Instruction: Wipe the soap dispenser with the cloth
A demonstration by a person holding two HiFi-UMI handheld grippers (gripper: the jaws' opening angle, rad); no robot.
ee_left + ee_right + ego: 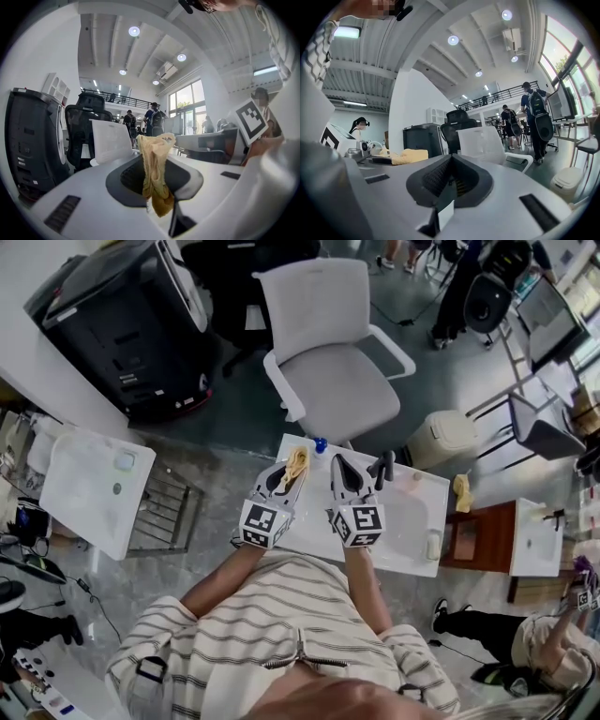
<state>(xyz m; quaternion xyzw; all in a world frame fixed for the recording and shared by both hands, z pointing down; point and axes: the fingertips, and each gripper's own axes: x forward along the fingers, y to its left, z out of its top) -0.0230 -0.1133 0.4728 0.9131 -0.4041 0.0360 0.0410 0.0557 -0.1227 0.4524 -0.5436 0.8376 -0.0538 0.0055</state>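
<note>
My left gripper [292, 468] is shut on a crumpled yellow cloth [297, 462], held over the far part of a white sink counter [412, 531]. In the left gripper view the cloth [154, 173] hangs pinched between the jaws of the left gripper [157, 187], sticking up above them and drooping below. Just to its right, my right gripper [339, 467] is shut, and the right gripper view shows nothing between the jaws of that gripper [452, 180]. A small blue-topped object [320, 443], perhaps the soap dispenser, stands at the counter's far edge beyond both grippers. Both grippers point about level.
A dark tap-like fitting [382, 468] stands right of the right gripper. A white office chair [333, 362] is beyond the counter, and a black machine [131, 324] is far left. Also about are a white bin [441, 437], another yellow cloth [461, 491], a second sink unit [94, 488] and another person [553, 638].
</note>
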